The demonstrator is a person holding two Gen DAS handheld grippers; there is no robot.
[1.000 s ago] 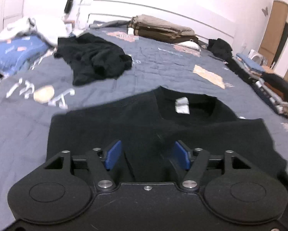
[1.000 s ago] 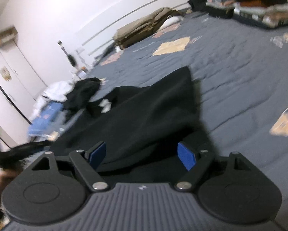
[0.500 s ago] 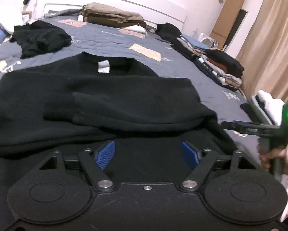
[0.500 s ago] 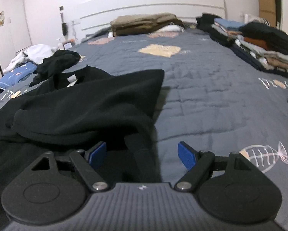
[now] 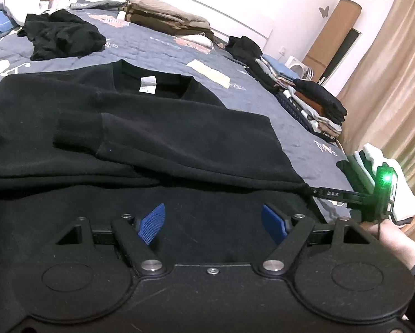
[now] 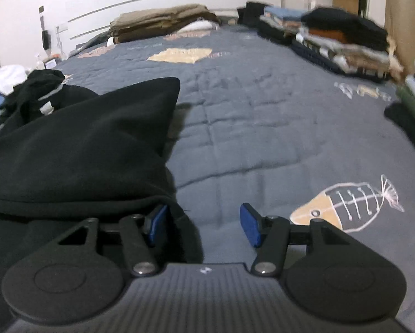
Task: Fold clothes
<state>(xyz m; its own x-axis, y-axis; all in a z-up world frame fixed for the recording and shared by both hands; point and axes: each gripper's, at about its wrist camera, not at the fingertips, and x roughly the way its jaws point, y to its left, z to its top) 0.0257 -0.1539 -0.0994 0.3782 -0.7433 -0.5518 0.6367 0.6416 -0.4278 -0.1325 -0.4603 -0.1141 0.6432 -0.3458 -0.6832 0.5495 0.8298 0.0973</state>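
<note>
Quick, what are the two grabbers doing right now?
Left gripper: open over the black sweater, gripping nothing.
Right gripper: closing on the sweater's edge, pads not pressing yet.

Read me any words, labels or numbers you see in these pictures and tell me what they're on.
"DAS": white letters on the black finger of the right tongs, seen from the left wrist view.
White neck tag in the black sweater: too small to read.
White script on the grey bedspread: illegible.
</note>
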